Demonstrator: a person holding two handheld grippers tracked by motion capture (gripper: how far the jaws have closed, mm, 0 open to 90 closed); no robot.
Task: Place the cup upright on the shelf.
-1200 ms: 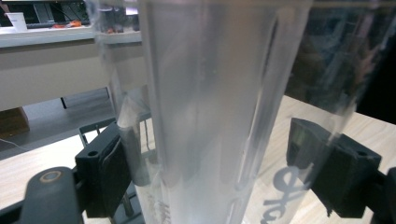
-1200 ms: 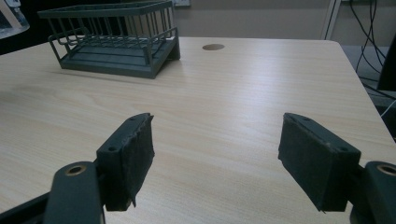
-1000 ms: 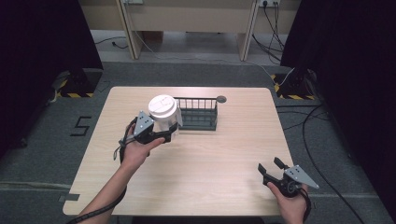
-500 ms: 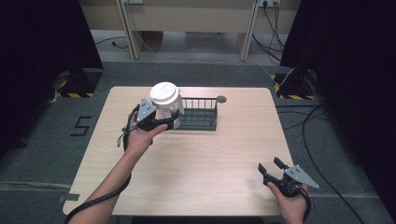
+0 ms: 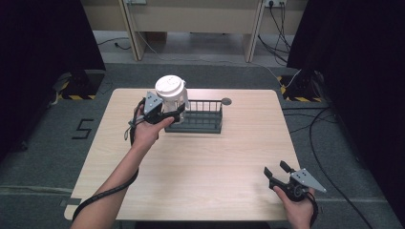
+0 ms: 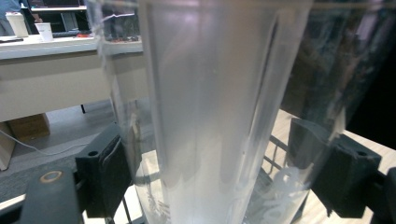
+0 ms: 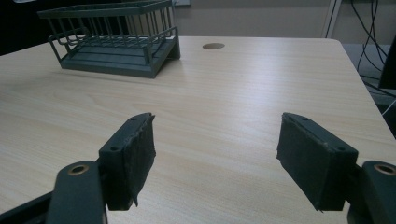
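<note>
**Left gripper grasps cup at rack, right gripper idle with jaws apart**

While the left gripper (image 5: 165, 113) holds a white-lidded cup (image 5: 172, 93) in the high view, the cup sits upright at the left end of the dark rack (image 5: 198, 117), above or just beside it; cannot tell whether it rests on anything. Left hand (image 5: 148, 131) reaches in from bottom left, cable trailing down the forearm. Rack stands at the far middle of the table (image 5: 191, 162), with a round hole (image 5: 226, 101) in the tabletop just behind its right end. Right gripper (image 5: 282, 181) hovers near the front right corner, jaws spread, nothing between them, grey plate on top, held by the right hand (image 5: 298, 210). Well apart from rack and cup.

Left gripper view: cup (image 6: 215, 112) is translucent, close up, upright, clamped between the two black jaws, one on each side and both touching its wall. Rack wires (image 6: 275, 156) show low behind the cup. Desk and floor in the background.

Right gripper view: jaws wide apart, empty, over bare table (image 7: 224, 93). Rack (image 7: 116, 39) far left ahead, empty as far as visible. Hole (image 7: 213, 46) to its right. Cables beyond the right table edge.
</note>
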